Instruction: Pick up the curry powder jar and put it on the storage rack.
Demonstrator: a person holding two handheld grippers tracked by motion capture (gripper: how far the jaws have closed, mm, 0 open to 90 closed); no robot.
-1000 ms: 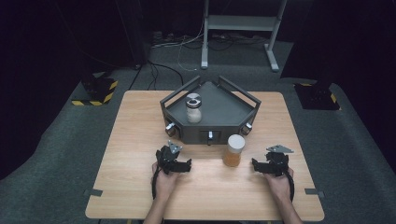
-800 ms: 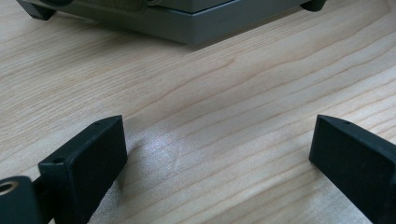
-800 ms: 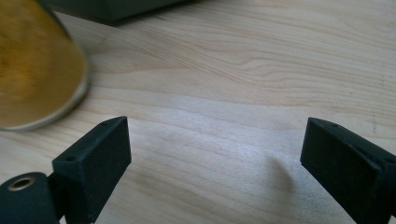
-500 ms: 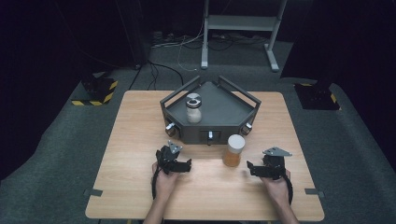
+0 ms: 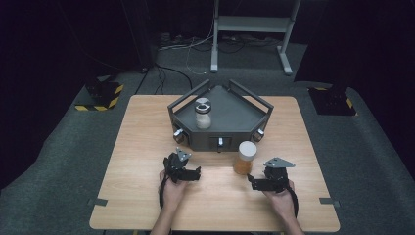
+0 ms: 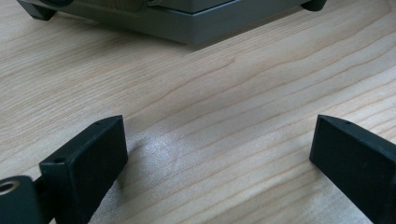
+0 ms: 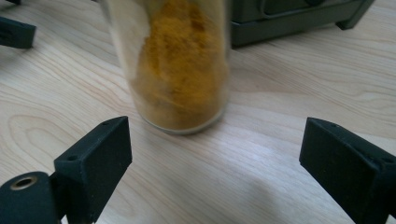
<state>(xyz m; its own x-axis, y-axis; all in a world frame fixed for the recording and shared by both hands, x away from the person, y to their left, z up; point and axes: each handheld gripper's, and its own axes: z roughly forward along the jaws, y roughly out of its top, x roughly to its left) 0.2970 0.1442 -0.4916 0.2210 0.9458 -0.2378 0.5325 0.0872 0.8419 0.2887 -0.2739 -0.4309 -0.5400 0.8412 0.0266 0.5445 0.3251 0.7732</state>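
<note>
A clear jar of orange powder [image 5: 244, 157] with a white lid stands upright on the wooden table [image 5: 137, 147], just in front of a dark grey tray [image 5: 205, 142]. My right gripper [image 5: 258, 179] sits low, right of and nearer than that jar, and is open. In the right gripper view the jar [image 7: 180, 70] stands just beyond the open gripper [image 7: 215, 154], untouched. My left gripper [image 5: 189, 171] rests left of the jar, open, with bare wood between its jaws [image 6: 215, 154]. A second jar [image 5: 203, 113] with pale contents stands inside the tray.
The tray's raised rails [image 5: 254, 98] enclose its back and sides; small knobs [image 5: 220, 142] stick out of its front wall. Its base [image 6: 187, 23] lies close ahead of the left gripper. Dark floor with cables and a metal stand [image 5: 249, 22] lies beyond the table.
My right gripper has moved left toward the orange jar. The left gripper and both jars have stayed put.
</note>
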